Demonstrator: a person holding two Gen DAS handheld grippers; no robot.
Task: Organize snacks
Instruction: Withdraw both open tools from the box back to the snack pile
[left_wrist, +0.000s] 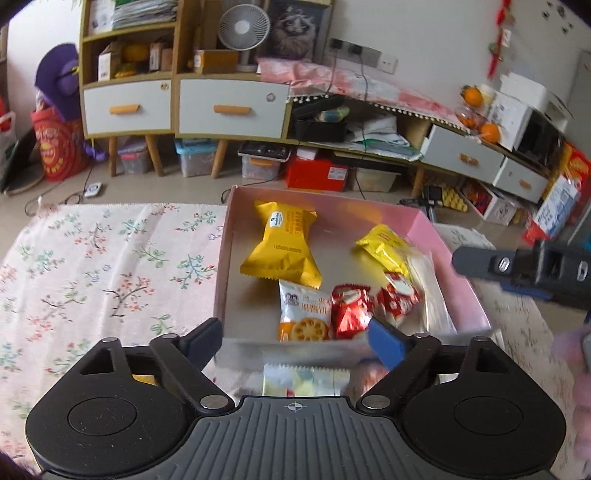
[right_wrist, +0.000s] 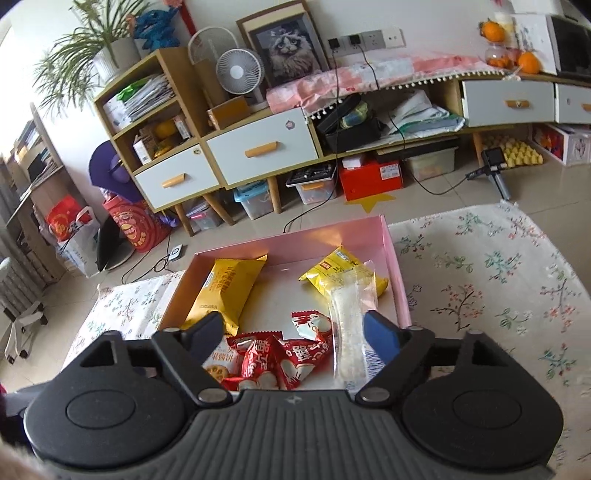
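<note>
A shallow pink cardboard box (left_wrist: 447, 236) sits on the floral tablecloth (left_wrist: 92, 258), its far edge at the cloth's far edge. Inside lie 2 yellow snack packets (left_wrist: 282, 243), 2 red foil candies (left_wrist: 351, 310), a biscuit pack (left_wrist: 303, 314) and a clear-wrapped bar (right_wrist: 347, 332). The left gripper (left_wrist: 295, 334) and right gripper (right_wrist: 293, 334) both hover over the near edge, fingers wide, gripping nothing.

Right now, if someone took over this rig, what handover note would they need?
Left gripper: open, holding nothing.
Right gripper: open, holding nothing.
Pink box: holds two yellow packets, a biscuit packet, two red candies and a clear-wrapped bar.
Left: a pale packet lies just outside the near wall, under the left gripper; it probably goes in next.
</note>
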